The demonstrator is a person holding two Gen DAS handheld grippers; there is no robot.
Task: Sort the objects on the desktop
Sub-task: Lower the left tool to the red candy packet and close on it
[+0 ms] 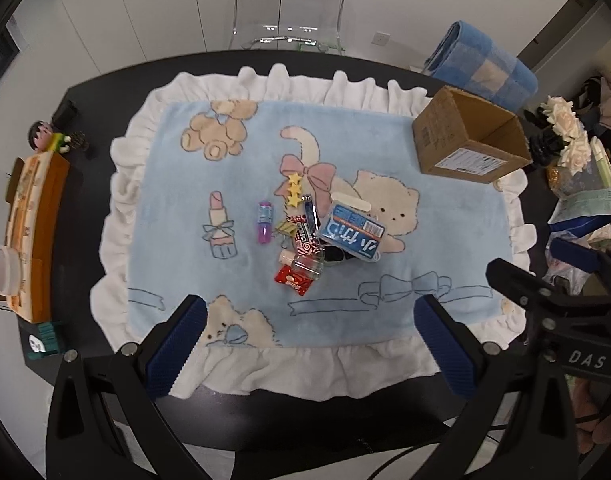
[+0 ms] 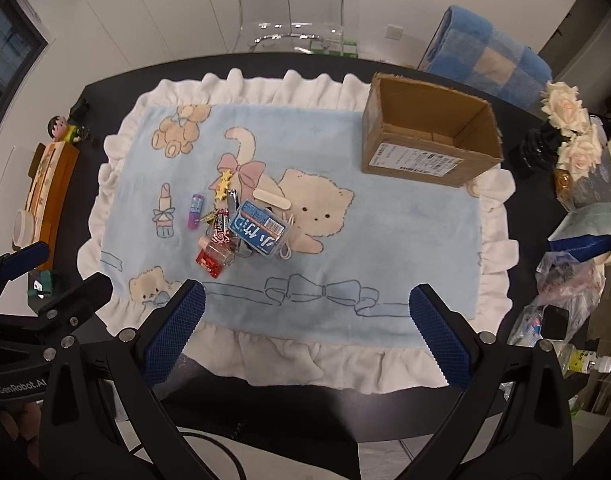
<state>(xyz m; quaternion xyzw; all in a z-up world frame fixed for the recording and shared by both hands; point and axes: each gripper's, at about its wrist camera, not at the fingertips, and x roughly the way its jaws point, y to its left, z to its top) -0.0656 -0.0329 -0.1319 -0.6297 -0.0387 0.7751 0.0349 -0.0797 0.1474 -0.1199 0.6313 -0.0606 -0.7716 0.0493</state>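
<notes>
Both my claws hang above the near edge of the dark table, jaws spread wide and holding nothing: my left gripper over the near frill of the blue cat mat, my right gripper beside it, each visible at the edge of the other's view. On the middle of the mat lies the heap I must sort. A blue plastic case with white lettering sits on top at the right, a pale nail file touching its far edge. Beside it a nail clipper points toward a yellow star clip. A clear little bottle lies over a red snack packet, with a red-and-white swirl candy wrapper just behind. A purple lip balm tube lies slightly apart to the left. An open cardboard box stands on the mat's far right corner, empty as far as I can see. An orange tissue box lies off the mat at the left edge of the table, a small figurine beyond it.
</notes>
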